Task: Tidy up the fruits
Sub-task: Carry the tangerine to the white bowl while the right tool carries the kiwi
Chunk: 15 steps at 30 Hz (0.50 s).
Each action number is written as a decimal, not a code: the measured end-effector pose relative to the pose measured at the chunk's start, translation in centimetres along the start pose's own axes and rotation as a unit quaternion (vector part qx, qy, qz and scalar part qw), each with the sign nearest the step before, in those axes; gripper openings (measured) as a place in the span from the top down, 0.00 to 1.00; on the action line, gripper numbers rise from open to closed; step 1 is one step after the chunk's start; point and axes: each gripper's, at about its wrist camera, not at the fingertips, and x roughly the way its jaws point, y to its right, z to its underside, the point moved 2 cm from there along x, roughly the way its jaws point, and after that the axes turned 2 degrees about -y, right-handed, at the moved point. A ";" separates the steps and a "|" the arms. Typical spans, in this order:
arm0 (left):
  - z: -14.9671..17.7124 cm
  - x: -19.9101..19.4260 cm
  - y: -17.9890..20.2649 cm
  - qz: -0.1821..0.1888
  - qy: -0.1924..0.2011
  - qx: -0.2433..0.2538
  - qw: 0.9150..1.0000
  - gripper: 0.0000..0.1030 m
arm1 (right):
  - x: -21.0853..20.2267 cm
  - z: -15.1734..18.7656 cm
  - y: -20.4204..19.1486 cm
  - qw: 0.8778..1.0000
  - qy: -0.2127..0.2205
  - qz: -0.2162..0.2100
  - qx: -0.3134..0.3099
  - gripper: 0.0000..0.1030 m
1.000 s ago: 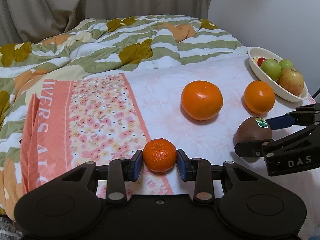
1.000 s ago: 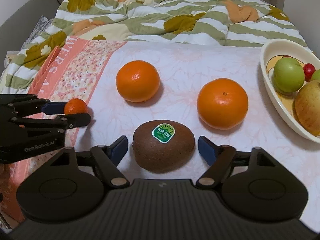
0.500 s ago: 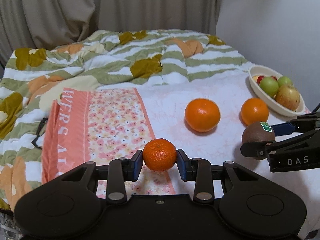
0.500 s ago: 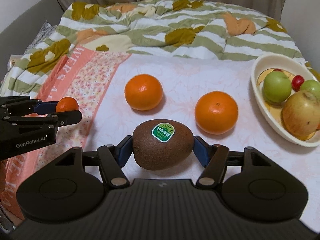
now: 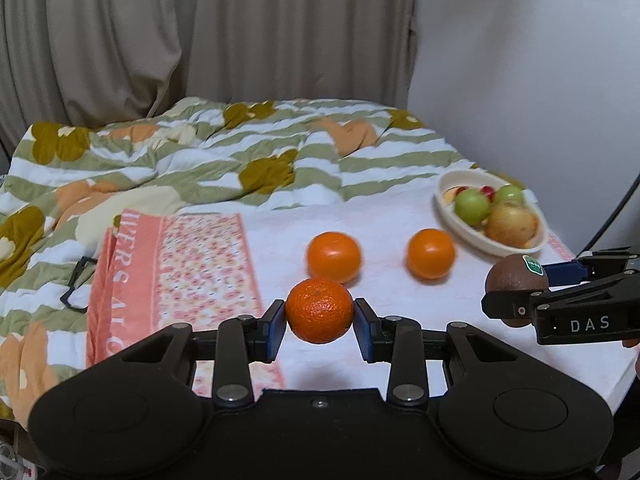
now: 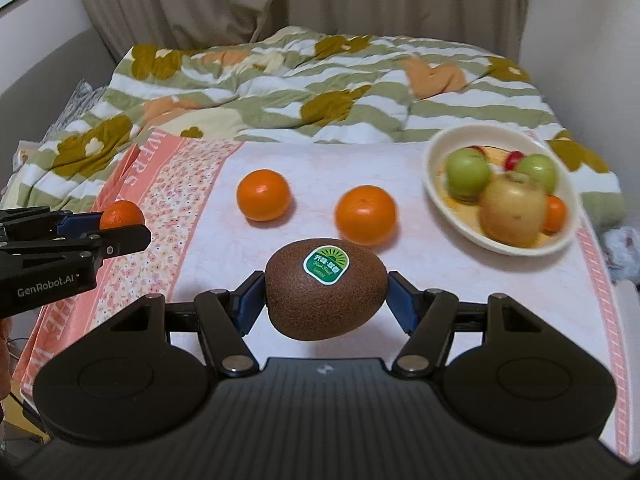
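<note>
My left gripper (image 5: 320,322) is shut on a small mandarin (image 5: 320,310) and holds it above the bed; it also shows at the left of the right wrist view (image 6: 120,226). My right gripper (image 6: 326,300) is shut on a brown kiwi (image 6: 326,292) with a green sticker, held above the white cloth; the kiwi also shows in the left wrist view (image 5: 516,280). Two oranges (image 6: 263,195) (image 6: 366,210) lie on the cloth. A white oval bowl (image 6: 434,148) at the right holds green apples, a yellow apple and small fruits.
A rumpled green-striped quilt (image 6: 320,80) covers the far bed. A pink floral towel (image 5: 192,264) lies at the left, with black glasses (image 5: 76,284) beside it. Curtains and a wall stand behind. The cloth's right edge runs near the bowl.
The right gripper closed on the kiwi. Both grippers have lifted their fruit off the bed, so the oranges and bowl look farther away and lower.
</note>
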 end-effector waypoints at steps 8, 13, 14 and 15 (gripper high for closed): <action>-1.1 -1.7 4.9 0.001 0.023 0.007 1.000 0.61 | -4.5 1.5 4.4 1.000 0.020 0.009 0.012 0.22; -2.0 -2.1 9.0 -0.012 0.038 -0.007 0.999 0.61 | -6.2 1.9 8.5 1.000 0.020 -0.002 0.003 0.22; -2.2 -2.0 9.9 -0.014 0.040 -0.011 0.999 0.61 | -6.6 2.0 9.3 1.000 0.021 -0.004 -0.001 0.22; -2.4 -2.0 10.8 -0.016 0.042 -0.013 0.999 0.61 | -6.9 1.8 10.3 1.000 0.023 -0.006 -0.008 0.22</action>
